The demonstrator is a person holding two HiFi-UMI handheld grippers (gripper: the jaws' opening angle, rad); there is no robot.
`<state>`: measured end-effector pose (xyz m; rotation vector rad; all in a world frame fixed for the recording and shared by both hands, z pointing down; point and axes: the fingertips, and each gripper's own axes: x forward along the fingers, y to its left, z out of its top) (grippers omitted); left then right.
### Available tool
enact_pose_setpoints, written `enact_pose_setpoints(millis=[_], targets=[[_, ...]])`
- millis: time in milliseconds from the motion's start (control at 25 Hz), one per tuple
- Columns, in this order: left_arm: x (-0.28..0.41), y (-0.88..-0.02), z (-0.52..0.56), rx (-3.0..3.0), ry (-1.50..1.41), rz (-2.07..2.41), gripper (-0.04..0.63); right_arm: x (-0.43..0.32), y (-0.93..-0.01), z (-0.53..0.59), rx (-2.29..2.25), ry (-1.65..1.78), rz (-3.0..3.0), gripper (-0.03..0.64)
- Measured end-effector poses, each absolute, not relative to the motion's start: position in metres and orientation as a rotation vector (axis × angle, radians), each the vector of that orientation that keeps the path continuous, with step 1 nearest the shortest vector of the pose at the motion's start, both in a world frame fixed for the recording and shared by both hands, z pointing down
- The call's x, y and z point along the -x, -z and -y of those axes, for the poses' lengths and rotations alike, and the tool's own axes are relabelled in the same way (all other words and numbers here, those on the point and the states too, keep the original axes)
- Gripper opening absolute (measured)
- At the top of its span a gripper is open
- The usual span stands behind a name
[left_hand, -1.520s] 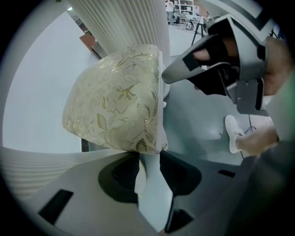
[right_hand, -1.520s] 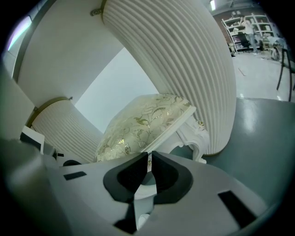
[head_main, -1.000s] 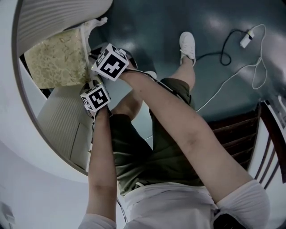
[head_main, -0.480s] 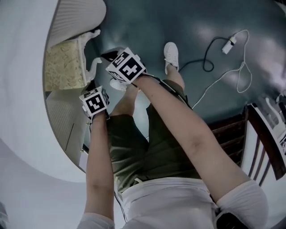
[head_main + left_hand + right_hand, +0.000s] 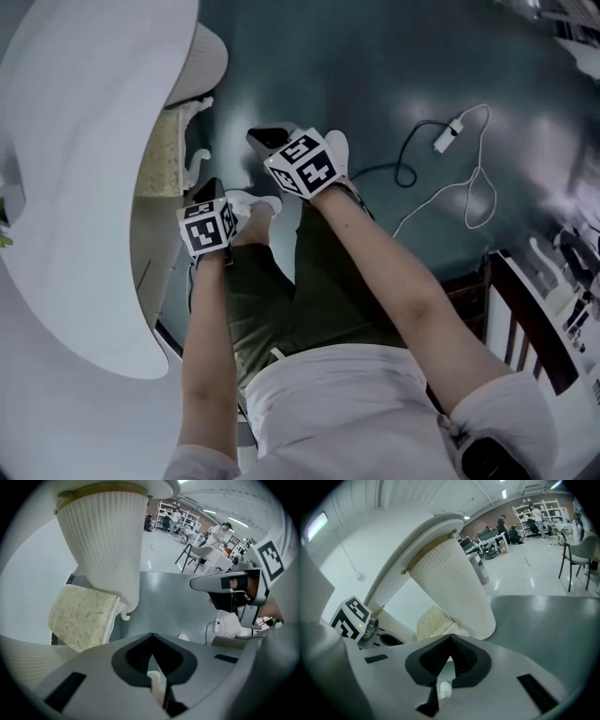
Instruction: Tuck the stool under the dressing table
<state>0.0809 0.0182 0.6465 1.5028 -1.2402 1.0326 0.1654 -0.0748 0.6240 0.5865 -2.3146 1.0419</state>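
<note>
Both claws are clenched and empty: the left claw (image 5: 152, 644) and the right claw (image 5: 450, 644) are held above the floor, pads pressed together with nothing between them, clear of the stool. The stool (image 5: 161, 159) has a pale patterned cushion (image 5: 82, 618) that lies largely beneath the white table (image 5: 84, 187) top. It stands just beside the table's fluted pedestal (image 5: 105, 550), with a curled white leg (image 5: 199, 161) showing at the edge. The person's white shoes (image 5: 251, 202) are planted on the dark floor (image 5: 394, 84) nearby. A white cable (image 5: 469, 183) lies well apart to the right.
</note>
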Motion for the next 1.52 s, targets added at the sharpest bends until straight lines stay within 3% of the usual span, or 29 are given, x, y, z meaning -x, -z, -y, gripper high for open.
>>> enact_pose_setpoints(millis=[560, 1520], targets=[[-0.128, -0.468, 0.039, -1.685, -0.827, 1.414, 0.002, -0.240, -0.453, 0.105, -0.588, -0.823, 2.399, 0.011], [-0.176, -0.186, 0.090, -2.088, -0.427, 1.724, 0.002, -0.275, -0.179, 0.117, -0.534, -0.491, 2.724, 0.011]])
